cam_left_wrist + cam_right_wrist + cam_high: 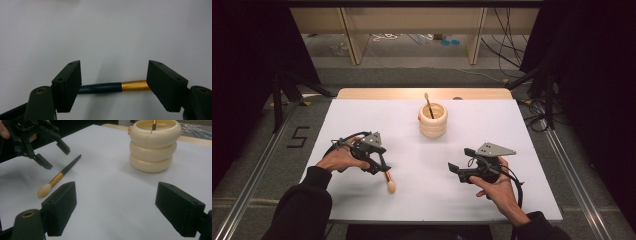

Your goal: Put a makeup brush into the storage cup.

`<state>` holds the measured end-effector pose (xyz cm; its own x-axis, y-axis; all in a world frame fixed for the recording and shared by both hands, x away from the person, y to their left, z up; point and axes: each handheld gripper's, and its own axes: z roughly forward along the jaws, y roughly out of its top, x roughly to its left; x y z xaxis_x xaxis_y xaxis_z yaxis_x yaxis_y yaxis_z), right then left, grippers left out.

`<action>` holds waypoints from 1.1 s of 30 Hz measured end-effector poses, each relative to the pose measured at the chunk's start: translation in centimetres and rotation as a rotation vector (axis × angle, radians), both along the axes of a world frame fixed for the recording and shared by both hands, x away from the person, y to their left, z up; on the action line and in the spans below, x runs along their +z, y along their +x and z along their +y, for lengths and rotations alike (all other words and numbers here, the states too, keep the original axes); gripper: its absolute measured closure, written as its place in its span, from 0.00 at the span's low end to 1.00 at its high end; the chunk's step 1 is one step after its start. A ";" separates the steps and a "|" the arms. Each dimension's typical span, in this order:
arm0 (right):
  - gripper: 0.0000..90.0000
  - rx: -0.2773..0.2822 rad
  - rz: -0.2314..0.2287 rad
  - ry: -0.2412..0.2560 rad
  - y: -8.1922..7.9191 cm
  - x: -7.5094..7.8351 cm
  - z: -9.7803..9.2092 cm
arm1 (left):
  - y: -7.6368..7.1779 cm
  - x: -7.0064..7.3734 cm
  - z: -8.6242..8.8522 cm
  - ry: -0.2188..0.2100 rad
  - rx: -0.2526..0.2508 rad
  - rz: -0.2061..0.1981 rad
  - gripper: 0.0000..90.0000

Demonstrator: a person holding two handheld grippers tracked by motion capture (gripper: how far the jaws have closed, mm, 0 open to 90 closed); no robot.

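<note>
Obs: makeup brush (387,179) lies flat on the white table (492,135), on the person's left side, bristle head toward the near edge, dark handle pointing away toward the middle. A second brush (428,106) stands, handle down and tuft up, in the cream ribbed holder (433,120) at the table's far centre.

Left gripper (381,166): poised over the lying brush, jaws apart. In the left gripper view the brush crosses between the two black jaws, dark handle (100,88) toward one jaw and gold ferrule (133,85) running under the other. No contact visible on either side; the brush reads as resting on the table, not lifted.

Right gripper (457,170): on the person's right, jaws wide apart, holding nothing, well clear of both holder and brush. The right gripper view looks across at the brush (58,177) and holder (155,146).

Judgement: the step in hand looks like the pick-up of the lying brush, probably to join the other in the holder.

Notes for a clean grasp:
- descend until the jaw tips nearly meet the table, else the thin handle slips under them
- close across the handle, near the dark/gold joint (close to balance, I judge, so less droop)
- close slowly; a round handle can roll away from the jaw that lands first
- lift straight up before tilting

Risk: bristle end swinging down on lift
</note>
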<state>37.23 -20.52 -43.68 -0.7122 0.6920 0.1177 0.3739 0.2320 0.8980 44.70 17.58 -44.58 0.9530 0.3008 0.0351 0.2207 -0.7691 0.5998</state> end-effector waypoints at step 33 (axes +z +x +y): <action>0.22 0.031 0.025 -0.009 0.0 -0.2 0.4 | 1.4 -2.3 -0.3 0.051 -0.094 0.060 0.34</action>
